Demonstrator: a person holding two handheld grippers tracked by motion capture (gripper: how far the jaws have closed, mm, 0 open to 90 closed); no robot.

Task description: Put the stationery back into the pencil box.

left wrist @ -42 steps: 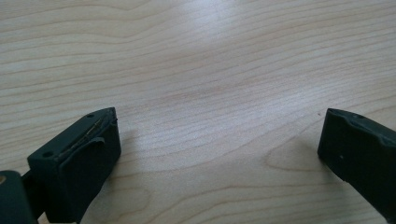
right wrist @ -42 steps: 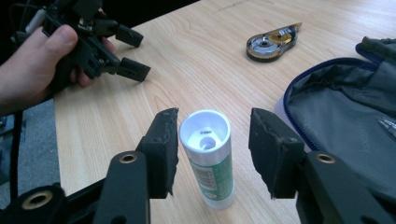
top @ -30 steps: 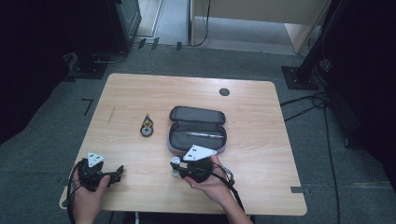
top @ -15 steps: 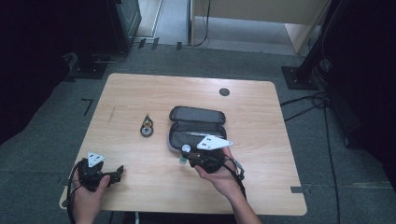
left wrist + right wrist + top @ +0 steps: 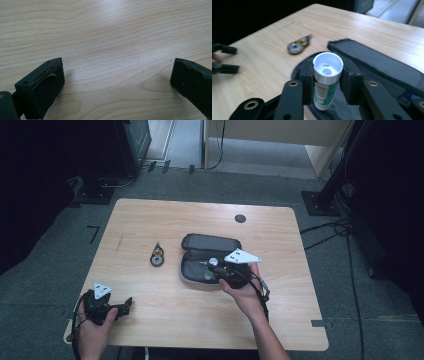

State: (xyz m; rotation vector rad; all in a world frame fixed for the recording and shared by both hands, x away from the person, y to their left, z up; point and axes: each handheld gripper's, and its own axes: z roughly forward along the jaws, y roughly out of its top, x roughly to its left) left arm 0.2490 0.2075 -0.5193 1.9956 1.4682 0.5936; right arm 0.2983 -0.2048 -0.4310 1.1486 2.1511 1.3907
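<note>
My right claw (image 5: pixel 327 82), clamped on 1 green-labelled glue stick (image 5: pixel 325 80), carries it over the open pencil case (image 5: pixel 197 270) on the worktop (image 5: pixel 150 320), next needing a careful lowering inside, while my left claw (image 5: pixel 117 80) rests open, holding nothing.

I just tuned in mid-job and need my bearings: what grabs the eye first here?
The right tongs are clamped on a green-and-white glue stick, held upright over the open black pencil case at the table's middle. A small round tape dispenser lies on the wooden table left of the case. The left tongs rest open at the near left corner.
</note>
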